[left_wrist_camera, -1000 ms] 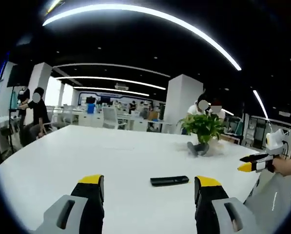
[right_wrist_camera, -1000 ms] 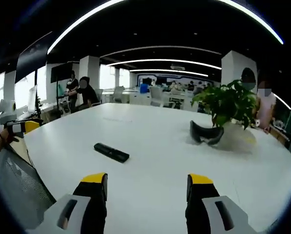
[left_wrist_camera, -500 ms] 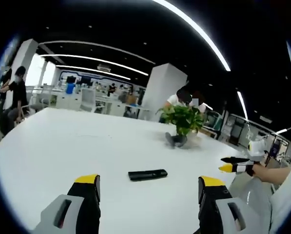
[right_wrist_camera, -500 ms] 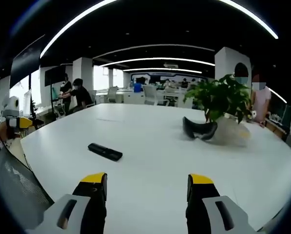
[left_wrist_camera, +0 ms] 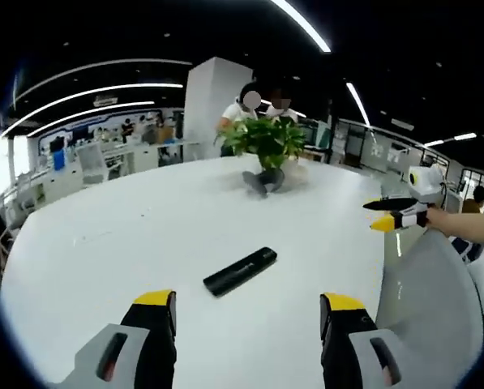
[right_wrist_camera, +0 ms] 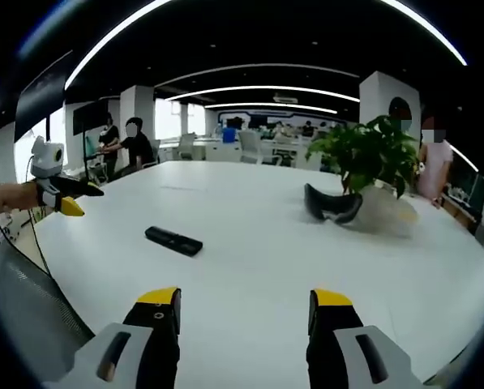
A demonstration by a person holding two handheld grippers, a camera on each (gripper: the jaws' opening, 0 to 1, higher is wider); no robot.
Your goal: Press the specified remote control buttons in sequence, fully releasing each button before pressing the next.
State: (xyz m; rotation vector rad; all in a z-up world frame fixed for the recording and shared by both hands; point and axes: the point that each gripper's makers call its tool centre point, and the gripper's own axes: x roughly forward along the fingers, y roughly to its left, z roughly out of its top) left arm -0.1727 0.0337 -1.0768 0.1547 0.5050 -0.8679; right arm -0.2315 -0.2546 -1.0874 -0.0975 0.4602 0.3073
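Compared with a moment ago, the left tool [left_wrist_camera: 246,312] now shows at the left of the right gripper view, raised above the worktop [right_wrist_camera: 250,243] edge; the remote [right_wrist_camera: 173,241] lies as before. Both tools have their jaws wide apart and hold nothing. In the left gripper view the remote [left_wrist_camera: 240,271] lies flat on the worktop [left_wrist_camera: 144,235], ahead of the jaws, and the right tool [left_wrist_camera: 391,217] is at the right, well apart from it. A plant [right_wrist_camera: 367,158] stands further back, with a dark object [right_wrist_camera: 332,207] beside it.

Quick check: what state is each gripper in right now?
Left gripper: open, holding nothing, above the white table.
Right gripper: open, holding nothing.
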